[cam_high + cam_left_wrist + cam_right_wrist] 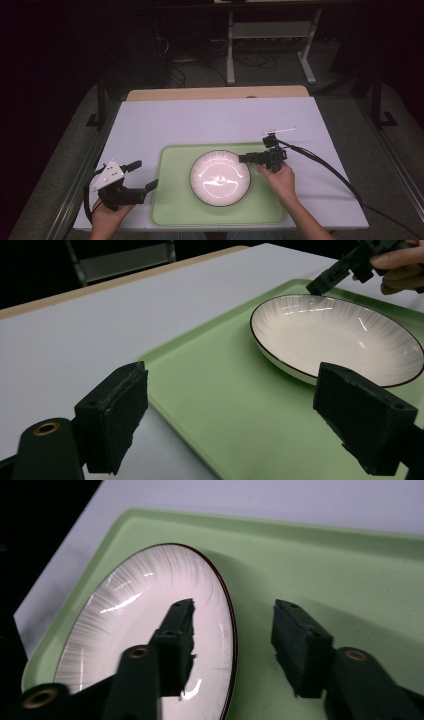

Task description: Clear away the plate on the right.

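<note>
- Nearest in the high view, the left gripper [141,175] hovers at the left edge of the green tray [172,205], jaws spread wide and holding nothing.
- Farther in, the white plate [220,178] sits flat in the middle of the tray.
- At the plate's right rim, the right gripper [234,625] has its jaws parted on either side of the rim, not pressing on it.
- Judged from this, the plate is set down on the tray and released; only withdrawing the hand seems left.
- Beyond the tray, the pale table [210,120] is bare.
</note>
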{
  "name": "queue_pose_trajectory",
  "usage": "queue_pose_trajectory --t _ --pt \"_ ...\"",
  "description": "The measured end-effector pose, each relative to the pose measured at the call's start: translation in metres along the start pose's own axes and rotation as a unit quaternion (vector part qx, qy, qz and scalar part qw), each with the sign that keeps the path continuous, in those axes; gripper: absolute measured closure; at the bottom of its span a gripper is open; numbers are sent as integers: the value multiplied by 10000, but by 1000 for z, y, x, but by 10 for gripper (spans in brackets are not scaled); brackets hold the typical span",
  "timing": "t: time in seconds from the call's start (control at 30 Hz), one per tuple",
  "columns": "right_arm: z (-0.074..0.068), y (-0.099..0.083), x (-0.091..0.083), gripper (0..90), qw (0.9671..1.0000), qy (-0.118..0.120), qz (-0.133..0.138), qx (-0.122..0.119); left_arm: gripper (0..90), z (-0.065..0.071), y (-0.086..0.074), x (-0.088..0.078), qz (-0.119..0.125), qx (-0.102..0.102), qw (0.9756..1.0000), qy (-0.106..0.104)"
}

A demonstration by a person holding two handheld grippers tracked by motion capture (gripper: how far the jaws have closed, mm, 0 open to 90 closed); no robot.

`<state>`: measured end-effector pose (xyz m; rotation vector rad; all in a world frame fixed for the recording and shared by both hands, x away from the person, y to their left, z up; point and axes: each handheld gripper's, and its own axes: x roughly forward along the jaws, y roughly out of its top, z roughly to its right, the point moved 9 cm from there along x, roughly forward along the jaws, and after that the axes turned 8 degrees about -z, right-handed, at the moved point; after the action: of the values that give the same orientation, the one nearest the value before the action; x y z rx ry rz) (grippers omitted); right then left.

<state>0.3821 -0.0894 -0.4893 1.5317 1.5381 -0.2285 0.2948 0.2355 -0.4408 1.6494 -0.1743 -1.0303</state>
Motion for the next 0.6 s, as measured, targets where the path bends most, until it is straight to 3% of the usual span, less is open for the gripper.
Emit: queue_pose_trajectory --t 0.13,0.37,0.6 --pt "1 2 -13 406 9995 -40 250 -204 140 0 0 0 -17 20 10000 5" --pt "3 3 -30 358 9972 -84 554 -497 140 0 -1 1 -37 33 10000 6" --pt "10 3 -46 333 9926 -393 807 -815 140 0 -1 2 -47 15 10000 5"
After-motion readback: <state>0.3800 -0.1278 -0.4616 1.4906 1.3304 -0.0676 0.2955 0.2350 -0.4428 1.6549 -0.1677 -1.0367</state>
